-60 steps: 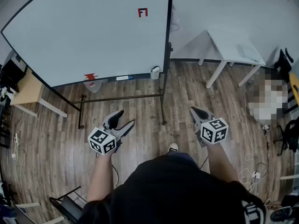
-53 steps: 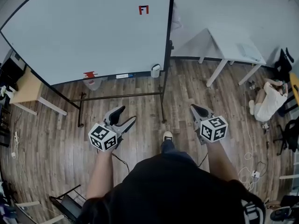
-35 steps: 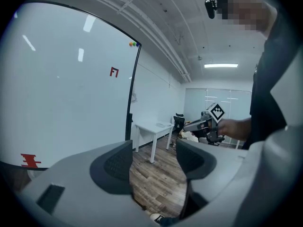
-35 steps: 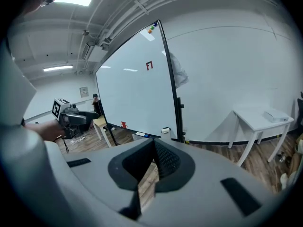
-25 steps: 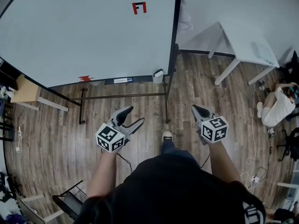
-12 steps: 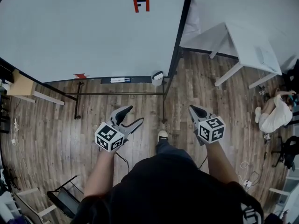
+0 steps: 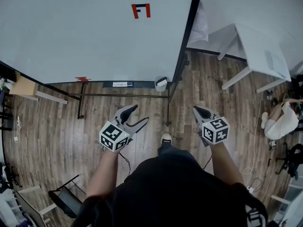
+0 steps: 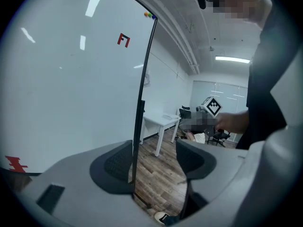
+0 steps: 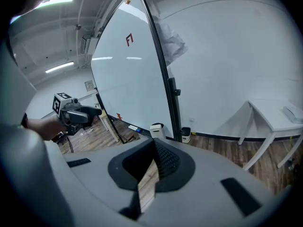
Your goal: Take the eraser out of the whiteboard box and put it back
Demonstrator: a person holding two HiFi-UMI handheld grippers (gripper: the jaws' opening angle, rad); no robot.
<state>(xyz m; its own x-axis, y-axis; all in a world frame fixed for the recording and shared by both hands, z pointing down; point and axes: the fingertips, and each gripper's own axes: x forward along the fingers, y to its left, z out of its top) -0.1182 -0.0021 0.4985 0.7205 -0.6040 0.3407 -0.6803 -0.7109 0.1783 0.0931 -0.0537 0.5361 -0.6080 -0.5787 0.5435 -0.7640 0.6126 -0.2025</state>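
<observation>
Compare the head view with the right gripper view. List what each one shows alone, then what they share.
Head view only: the person's shoe and a black chair on the floor. Right gripper view only: the ceiling lights. Shared: the whiteboard, the white box at its lower edge, the white table and the left gripper.

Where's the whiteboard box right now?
In the head view the whiteboard box sits at the lower right corner of the whiteboard, beside the black frame post.

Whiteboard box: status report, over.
Left gripper open, empty. Right gripper shut, empty. Whiteboard box at lower right of whiteboard, untouched; eraser not discernible. Only bare floor between.
</observation>
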